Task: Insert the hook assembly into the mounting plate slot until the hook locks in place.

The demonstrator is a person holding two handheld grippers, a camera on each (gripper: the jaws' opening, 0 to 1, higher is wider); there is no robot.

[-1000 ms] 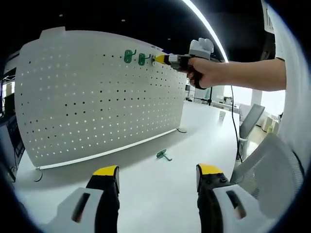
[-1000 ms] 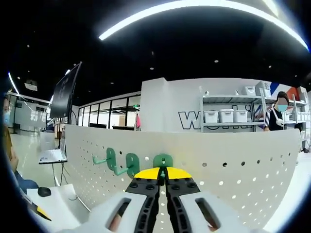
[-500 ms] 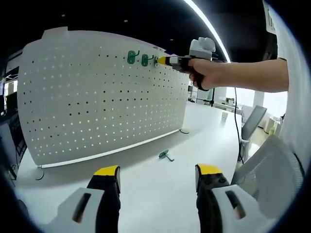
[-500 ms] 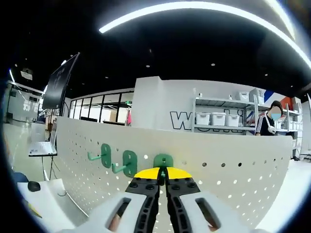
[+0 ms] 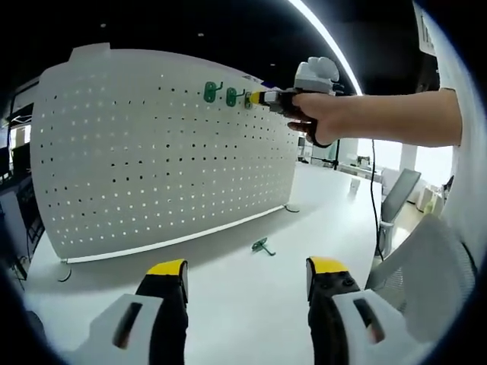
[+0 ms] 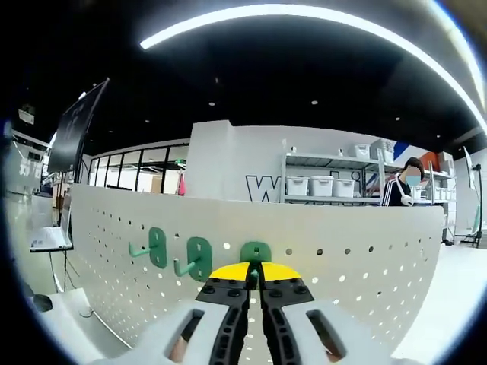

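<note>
Pegboard [image 6: 365, 266]; hook [image 6: 256, 253] seemingly tool-pinched [image 6: 255, 275].

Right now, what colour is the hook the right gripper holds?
Green hook, clearest in the right gripper view.

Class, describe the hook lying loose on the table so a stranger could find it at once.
Start at the white pegboard standing on the table. Just in front of its lower right end lies a small green hook. Unlike the three green hooks along the board's top, it is flat on the table.

Dark ceiling [image 6: 251, 68] with curved light strip [image 6: 304, 15], white wall [image 6: 228, 163], shelving [image 6: 335, 179] with white bins [image 6: 319, 185], glazed partitions [image 6: 144, 179], white table [image 5: 251, 289], office chair [image 5: 397, 190], monitor [image 6: 72, 137]
</note>
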